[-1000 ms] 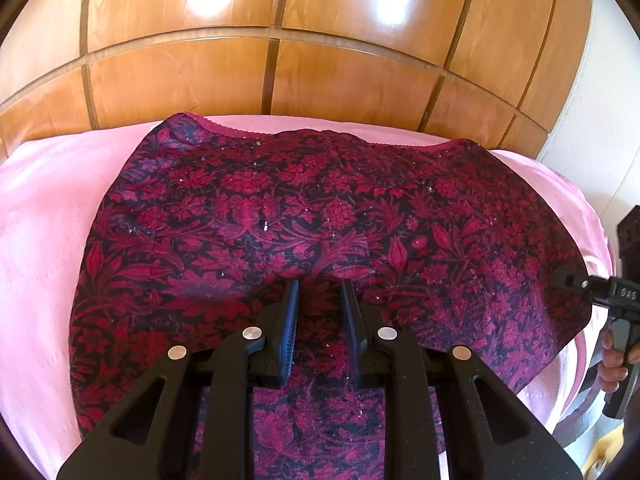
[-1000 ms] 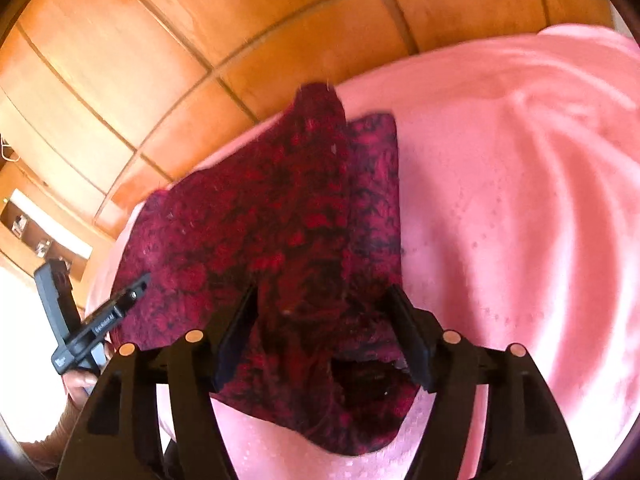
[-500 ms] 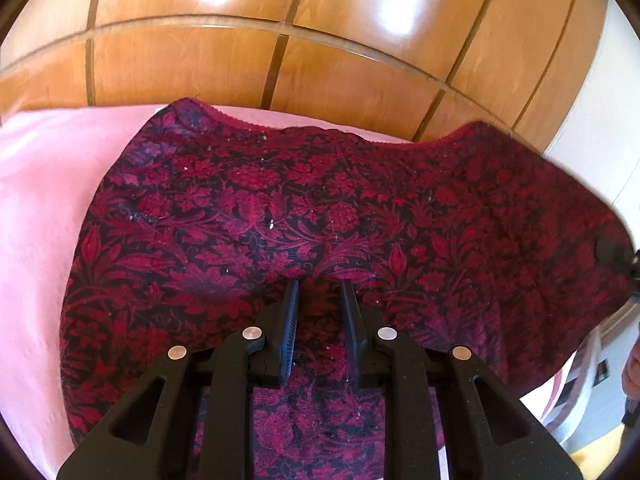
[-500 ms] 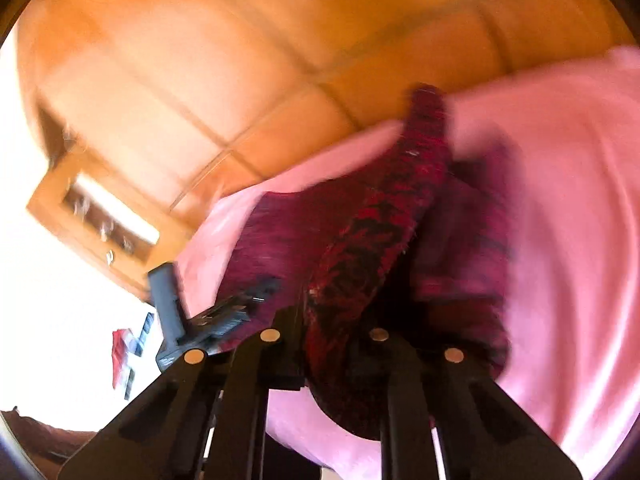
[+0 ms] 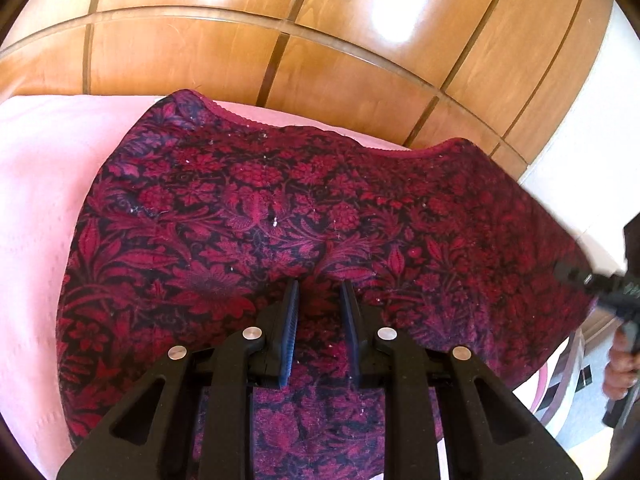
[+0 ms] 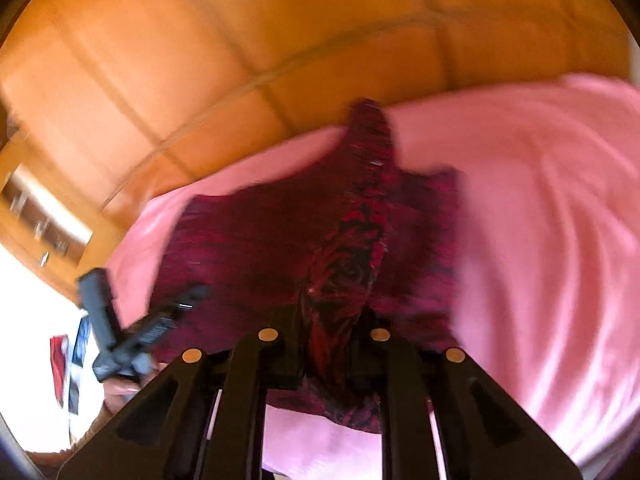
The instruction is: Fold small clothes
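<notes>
Two grippers grasp one red-and-black floral garment (image 5: 280, 216) over a pink bedsheet (image 5: 36, 200). At the left, the sheet lies bare beside the cloth. In the middle, the left gripper (image 5: 318, 296) is clamped on a pinch of fabric at the near edge. Toward the right, the garment's far side is raised off the bed, held by the right gripper (image 5: 576, 276). The right wrist view, blurred, shows that gripper (image 6: 332, 312) clenched on a bunched ridge of fabric. Wooden panelling (image 5: 320, 48) stands behind.
</notes>
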The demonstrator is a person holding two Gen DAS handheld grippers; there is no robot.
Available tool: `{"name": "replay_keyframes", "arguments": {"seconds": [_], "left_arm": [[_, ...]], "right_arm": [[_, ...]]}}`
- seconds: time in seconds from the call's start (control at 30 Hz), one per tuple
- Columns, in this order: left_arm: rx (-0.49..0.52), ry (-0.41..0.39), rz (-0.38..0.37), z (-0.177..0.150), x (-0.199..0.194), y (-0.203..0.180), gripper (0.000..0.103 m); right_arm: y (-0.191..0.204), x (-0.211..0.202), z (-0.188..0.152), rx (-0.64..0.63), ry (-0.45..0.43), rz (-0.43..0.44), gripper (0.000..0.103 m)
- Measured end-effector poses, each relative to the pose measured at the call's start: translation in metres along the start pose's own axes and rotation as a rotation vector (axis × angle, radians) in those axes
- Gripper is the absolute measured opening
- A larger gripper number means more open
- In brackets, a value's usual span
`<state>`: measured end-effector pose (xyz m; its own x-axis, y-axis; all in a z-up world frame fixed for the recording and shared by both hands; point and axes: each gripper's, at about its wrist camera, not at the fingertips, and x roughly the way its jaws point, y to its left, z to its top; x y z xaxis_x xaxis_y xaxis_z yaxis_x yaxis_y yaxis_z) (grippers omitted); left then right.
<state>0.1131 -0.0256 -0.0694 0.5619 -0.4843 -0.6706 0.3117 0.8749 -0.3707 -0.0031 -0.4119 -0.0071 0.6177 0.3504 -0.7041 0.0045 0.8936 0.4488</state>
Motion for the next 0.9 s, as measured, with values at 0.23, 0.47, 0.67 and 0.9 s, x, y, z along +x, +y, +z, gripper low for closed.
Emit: {"name": "replay_keyframes", "arguments": {"seconds": [0.23,0.47,0.67,0.9], "left_arm": [[0.008,0.012,0.018,0.011,0.004,-0.003,0.02],[0.058,0.024,0.056,0.013,0.009,-0.017,0.02],[0.048,0.015,0.051,0.009,0.011,-0.018,0.02],[-0.041,0.019,-0.035,0.01,0.003,0.0,0.02]], "right_arm": [[-0.065,0.01,-0.04,0.176,0.02,0.053,0.08],[-0.06,0.038,-0.052,0.186,0.119,0.281,0.048],[-0.041,0.047,-0.038,0.213,0.032,0.251,0.027],[0.048,0.0,-0.024,-0.121,-0.125,0.082,0.022]]}}
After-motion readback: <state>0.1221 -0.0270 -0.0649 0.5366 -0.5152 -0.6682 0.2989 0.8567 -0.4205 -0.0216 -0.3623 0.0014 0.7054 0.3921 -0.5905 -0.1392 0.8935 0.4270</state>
